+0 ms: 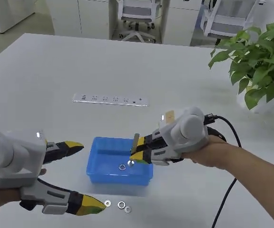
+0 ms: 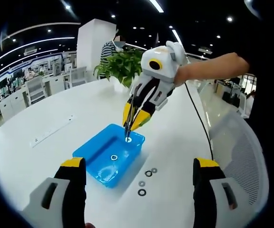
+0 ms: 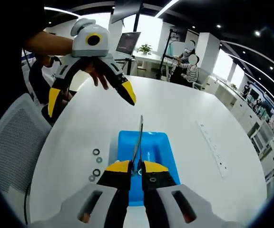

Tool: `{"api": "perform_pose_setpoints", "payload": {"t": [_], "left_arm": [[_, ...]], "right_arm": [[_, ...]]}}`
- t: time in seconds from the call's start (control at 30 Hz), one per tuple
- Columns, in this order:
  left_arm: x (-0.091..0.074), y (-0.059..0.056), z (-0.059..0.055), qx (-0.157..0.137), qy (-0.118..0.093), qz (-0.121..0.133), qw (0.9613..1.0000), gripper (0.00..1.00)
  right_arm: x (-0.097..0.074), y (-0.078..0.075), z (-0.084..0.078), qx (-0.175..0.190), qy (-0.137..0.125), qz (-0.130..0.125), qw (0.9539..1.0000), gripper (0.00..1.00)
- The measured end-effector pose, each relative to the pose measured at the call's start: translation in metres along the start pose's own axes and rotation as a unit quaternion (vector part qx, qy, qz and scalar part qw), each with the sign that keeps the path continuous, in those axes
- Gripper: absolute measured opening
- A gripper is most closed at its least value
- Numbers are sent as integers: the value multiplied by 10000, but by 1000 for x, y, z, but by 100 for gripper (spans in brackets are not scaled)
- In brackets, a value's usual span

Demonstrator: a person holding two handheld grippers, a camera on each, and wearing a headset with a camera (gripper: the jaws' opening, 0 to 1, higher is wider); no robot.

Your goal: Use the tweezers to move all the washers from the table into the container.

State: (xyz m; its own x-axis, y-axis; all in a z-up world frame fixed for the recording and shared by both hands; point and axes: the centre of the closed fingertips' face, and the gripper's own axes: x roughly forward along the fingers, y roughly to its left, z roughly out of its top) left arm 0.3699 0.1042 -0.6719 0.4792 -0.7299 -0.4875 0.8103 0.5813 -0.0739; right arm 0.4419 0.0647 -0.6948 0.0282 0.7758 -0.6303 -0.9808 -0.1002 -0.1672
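Note:
A blue container [image 1: 107, 153] sits on the white table with one washer [image 1: 122, 166] lying in it. My right gripper [image 1: 141, 151] is shut on thin metal tweezers [image 3: 138, 142], whose tips hold a washer [image 2: 128, 139] just above the container's near corner. Several loose washers [image 1: 121, 205] lie on the table beside the container, also seen as washers [image 2: 148, 174] in the left gripper view. My left gripper [image 1: 82, 176] hangs open to the left of the container, with nothing between its jaws; its lower jaw tip is close to the loose washers.
A white power strip [image 1: 110, 99] lies beyond the container. A potted plant [image 1: 260, 61] stands at the table's far right. Office chairs [image 1: 137, 14] stand past the far edge. A black cable [image 1: 229, 190] trails from the right gripper.

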Motion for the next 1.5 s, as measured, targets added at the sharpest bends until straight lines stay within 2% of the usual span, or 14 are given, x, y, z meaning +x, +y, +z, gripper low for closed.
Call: {"api": "perform_pose_setpoints", "payload": {"t": [0.33, 0.7, 0.8, 0.93, 1.03, 1.2, 1.37, 1.5], "left_arm": [[10, 9, 5, -47, -21, -44, 10000, 99], [28, 21, 16, 114, -33, -152, 9998, 97], [33, 22, 17, 159, 7, -209, 9997, 91], [38, 27, 21, 123, -16, -252, 9996, 71], [41, 29, 23, 183, -55, -261, 9995, 67], [47, 33, 26, 328, -70, -274, 9991, 52], [54, 40, 25, 460, 11, -222, 9987, 31], [61, 44, 26, 567, 47, -219, 9981, 27]], "right_arm": [[10, -9, -12, 13, 65, -28, 10000, 9], [21, -13, -26, -31, 143, 33, 9999, 10], [24, -14, -29, -11, 145, 39, 9999, 10], [28, -13, -33, -42, 180, 96, 9998, 10], [32, -10, -36, -84, 202, 166, 9996, 10], [38, -7, -42, -154, 251, 261, 9992, 10], [41, -5, -45, -184, 272, 322, 9989, 10], [42, -4, -48, -195, 299, 364, 9987, 10]]}}
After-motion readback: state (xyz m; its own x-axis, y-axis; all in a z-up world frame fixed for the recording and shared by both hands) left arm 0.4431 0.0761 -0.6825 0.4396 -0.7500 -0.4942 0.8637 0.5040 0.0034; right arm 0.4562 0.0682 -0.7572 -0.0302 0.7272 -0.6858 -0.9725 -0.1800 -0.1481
